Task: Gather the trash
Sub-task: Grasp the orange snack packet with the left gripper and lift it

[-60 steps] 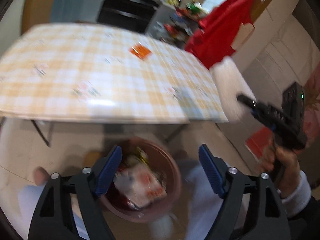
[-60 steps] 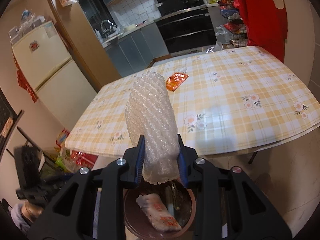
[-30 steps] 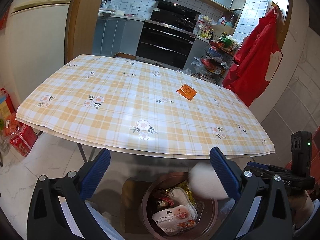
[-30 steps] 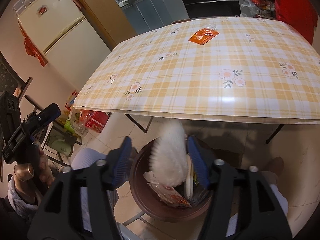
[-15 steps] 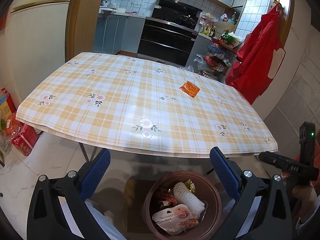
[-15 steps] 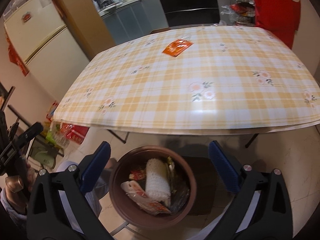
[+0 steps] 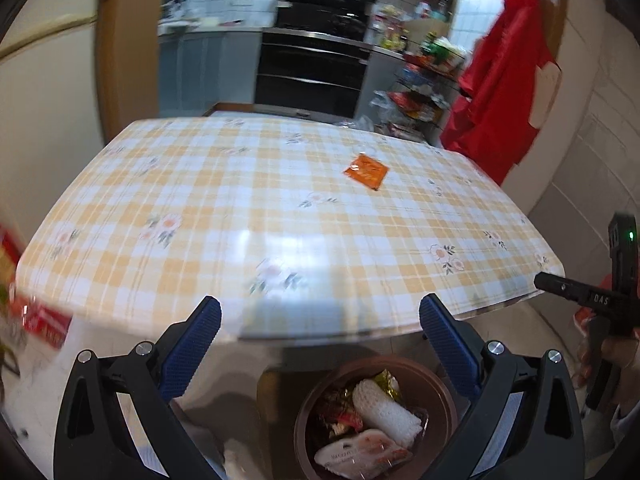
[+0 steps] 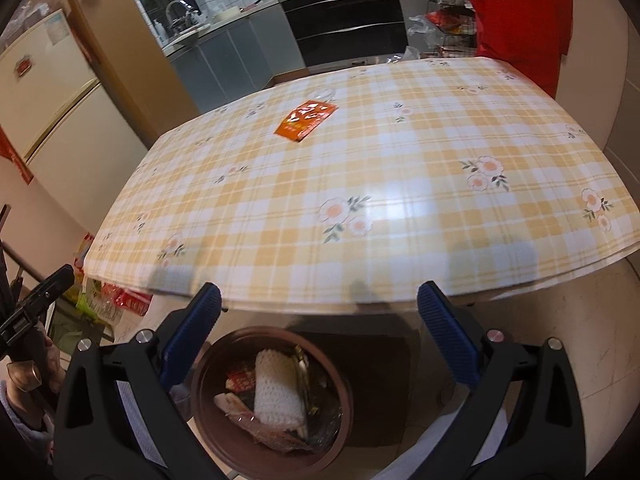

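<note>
An orange snack wrapper (image 7: 366, 171) lies on the far part of the yellow checked table (image 7: 224, 216); it also shows in the right wrist view (image 8: 306, 119). A brown bin (image 7: 434, 384) stands on the floor at the table's near edge and holds a white foam net sleeve (image 7: 386, 412) and other wrappers. In the right wrist view the bin (image 8: 208, 436) holds the same sleeve (image 8: 276, 394). My left gripper (image 7: 320, 344) is open and empty above the bin. My right gripper (image 8: 318, 340) is open and empty above the bin.
A red garment (image 7: 504, 92) hangs on the wall at the right of the table. A fridge (image 8: 52, 100) stands at the left, an oven (image 7: 316, 80) behind. Red packets (image 8: 124, 300) lie on the floor at the table's left.
My right gripper opened and dropped the white foam net sleeve into the bin, then rose. Both grippers now hang open above the bin, and the left view has shifted left.
</note>
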### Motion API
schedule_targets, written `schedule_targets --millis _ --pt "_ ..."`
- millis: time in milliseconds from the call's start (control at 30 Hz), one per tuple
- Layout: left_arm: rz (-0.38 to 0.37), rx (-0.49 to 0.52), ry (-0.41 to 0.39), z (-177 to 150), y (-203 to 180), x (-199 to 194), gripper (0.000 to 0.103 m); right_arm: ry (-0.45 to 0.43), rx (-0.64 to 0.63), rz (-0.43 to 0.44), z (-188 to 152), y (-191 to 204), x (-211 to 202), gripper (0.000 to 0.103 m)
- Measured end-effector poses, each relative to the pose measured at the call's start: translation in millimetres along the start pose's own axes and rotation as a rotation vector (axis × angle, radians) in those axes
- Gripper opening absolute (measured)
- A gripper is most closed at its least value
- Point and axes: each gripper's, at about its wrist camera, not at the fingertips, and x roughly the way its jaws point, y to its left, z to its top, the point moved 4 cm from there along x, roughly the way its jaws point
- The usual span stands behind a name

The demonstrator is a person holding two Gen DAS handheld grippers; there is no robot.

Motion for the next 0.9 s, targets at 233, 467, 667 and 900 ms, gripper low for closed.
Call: schedule_targets --millis 233,467,667,900 --pt "-0.063 0.201 0.041 58 -38 78 0.097 -0.026 0.02 -0.037 36 -28 26 0.097" --pt "-0.091 0.358 0.121 118 -78 203 0.097 -0.033 0.071 -0.066 80 -69 64 0.097" --pt "-0.122 0.37 0.161 163 -89 306 0.097 -0.032 0.08 -0.107 117 -107 97 0.097" --pt "-0.064 0.461 0.213 172 -95 380 0.097 -0.03 0.068 -0.131 149 -132 126 0.097"
